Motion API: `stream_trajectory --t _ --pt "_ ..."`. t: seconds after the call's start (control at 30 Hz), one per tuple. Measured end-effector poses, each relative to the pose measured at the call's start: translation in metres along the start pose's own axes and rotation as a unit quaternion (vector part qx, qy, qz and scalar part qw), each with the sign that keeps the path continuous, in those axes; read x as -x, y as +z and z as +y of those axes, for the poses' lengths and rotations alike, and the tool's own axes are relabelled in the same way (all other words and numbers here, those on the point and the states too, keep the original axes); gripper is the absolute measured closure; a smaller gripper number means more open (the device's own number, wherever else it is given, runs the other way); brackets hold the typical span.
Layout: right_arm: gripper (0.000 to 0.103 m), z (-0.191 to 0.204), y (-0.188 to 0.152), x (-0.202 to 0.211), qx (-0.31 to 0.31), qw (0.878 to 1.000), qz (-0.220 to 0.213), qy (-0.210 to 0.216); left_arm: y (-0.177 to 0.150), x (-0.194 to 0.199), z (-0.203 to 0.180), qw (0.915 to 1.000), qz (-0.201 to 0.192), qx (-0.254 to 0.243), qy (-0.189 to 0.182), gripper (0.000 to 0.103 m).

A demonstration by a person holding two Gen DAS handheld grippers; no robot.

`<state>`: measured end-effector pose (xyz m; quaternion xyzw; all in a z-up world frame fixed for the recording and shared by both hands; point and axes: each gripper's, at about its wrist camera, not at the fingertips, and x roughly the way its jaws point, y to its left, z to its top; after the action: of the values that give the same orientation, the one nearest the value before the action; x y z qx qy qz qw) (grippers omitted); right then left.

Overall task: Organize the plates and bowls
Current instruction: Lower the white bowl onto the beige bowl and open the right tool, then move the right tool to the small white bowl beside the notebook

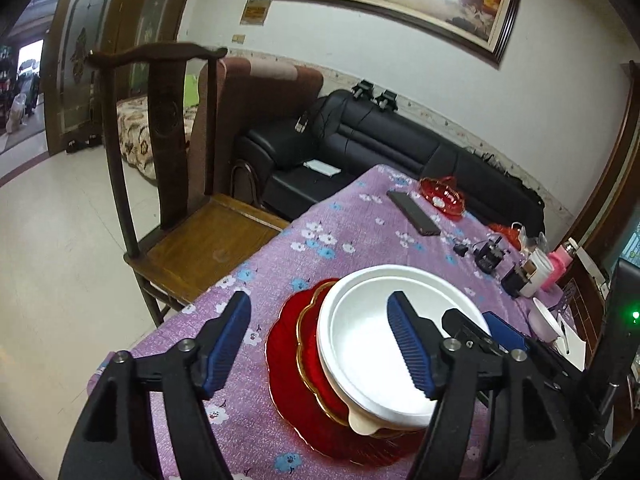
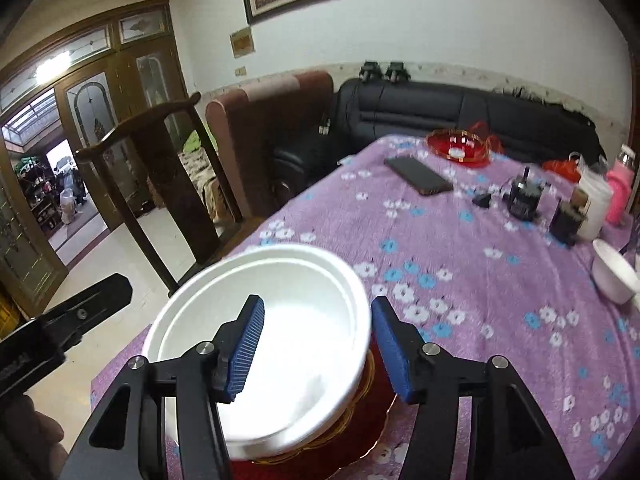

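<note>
A white plate [image 1: 384, 344] tops a stack of red gold-rimmed plates [image 1: 296, 364] near the edge of the counter [image 1: 360, 224], which wears a purple flowered cloth. The left tool [image 1: 320, 344] hangs spread wide above the stack, holding nothing. The right tool [image 2: 320, 348] is parted too, its fingers either side of the white plate's rim without clamping it. A small white bowl [image 2: 614, 274] sits well apart.
</note>
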<state>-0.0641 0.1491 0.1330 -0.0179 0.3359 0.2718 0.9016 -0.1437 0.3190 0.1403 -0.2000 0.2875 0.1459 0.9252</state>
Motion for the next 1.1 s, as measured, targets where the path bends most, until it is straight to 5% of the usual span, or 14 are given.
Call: stream_trajectory --t 0.23,0.5,1.1 --pt "0.042 -0.012 -0.007 0.036 -0.016 0.999 -0.035 -0.003 -0.006 0.019 -0.022 0.9983 -0.034 -0.039 0.026 0.029" --pt "0.037 -0.044 -0.034 0.065 -0.049 0.998 -0.034 -0.013 -0.025 0.031 -0.062 0.9878 -0.064 -0.121 0.075 0.016" --pt "0.034 -0.101 -0.065 0.097 -0.103 0.994 -0.034 -0.020 -0.068 0.033 -0.140 0.9714 -0.030 -0.229 0.055 0.015"
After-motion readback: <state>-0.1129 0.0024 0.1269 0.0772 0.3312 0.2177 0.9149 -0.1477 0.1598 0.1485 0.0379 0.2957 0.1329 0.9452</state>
